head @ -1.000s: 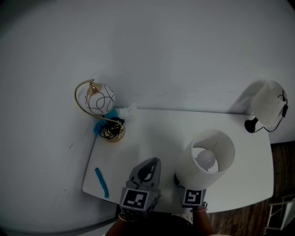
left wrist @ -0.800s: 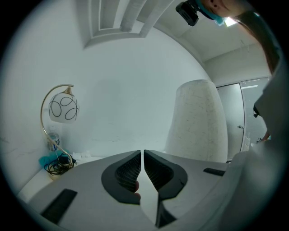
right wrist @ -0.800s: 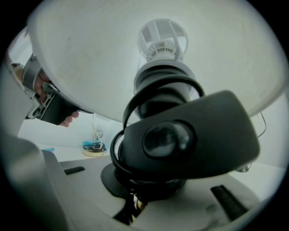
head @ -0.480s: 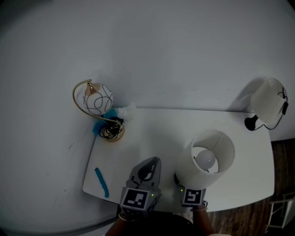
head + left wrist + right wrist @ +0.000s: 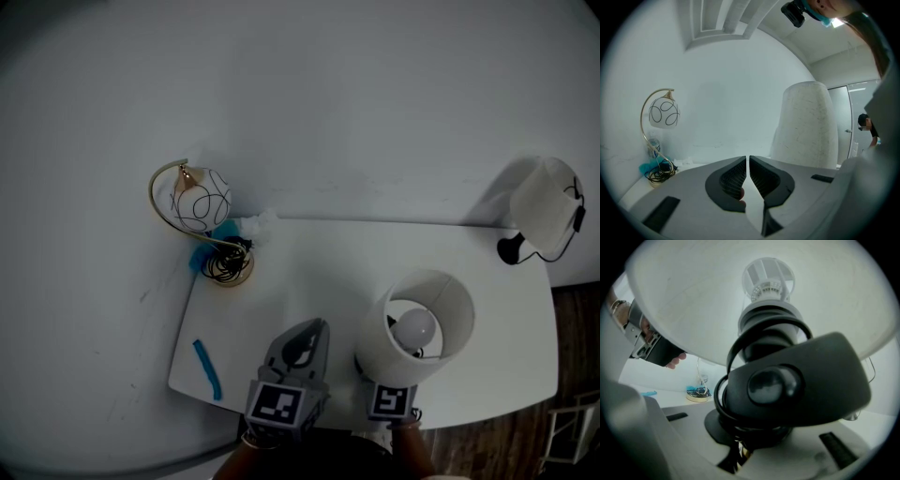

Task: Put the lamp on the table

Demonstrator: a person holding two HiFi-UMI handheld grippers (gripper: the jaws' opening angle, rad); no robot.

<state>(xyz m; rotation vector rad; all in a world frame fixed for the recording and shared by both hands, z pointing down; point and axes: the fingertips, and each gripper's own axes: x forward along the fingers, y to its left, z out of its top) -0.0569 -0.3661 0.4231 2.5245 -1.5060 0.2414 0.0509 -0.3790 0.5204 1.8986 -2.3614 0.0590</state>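
The lamp (image 5: 417, 328) has a white drum shade, a bulb and a black base wound with cord. It stands over the white table (image 5: 309, 272), near the front right edge. My right gripper (image 5: 373, 373) reaches under the shade. In the right gripper view the black base (image 5: 787, 385) fills the space between the jaws, which are opening slightly; the right gripper (image 5: 740, 446) still holds the base. To its left my left gripper (image 5: 311, 330) is shut and holds nothing. The left gripper view shows that gripper (image 5: 748, 161) with its jaws together and the shade (image 5: 806, 124) to the right.
A gold arc lamp with a patterned globe (image 5: 202, 202) stands at the table's back left corner, with coiled cord at its foot. A blue strip (image 5: 207, 370) lies near the front left edge. Another white lamp (image 5: 546, 211) stands at the back right. Wooden floor (image 5: 506, 441) shows beyond the right edge.
The lamp's shade has shifted a little lower and toward me. The left gripper has stayed where it was.
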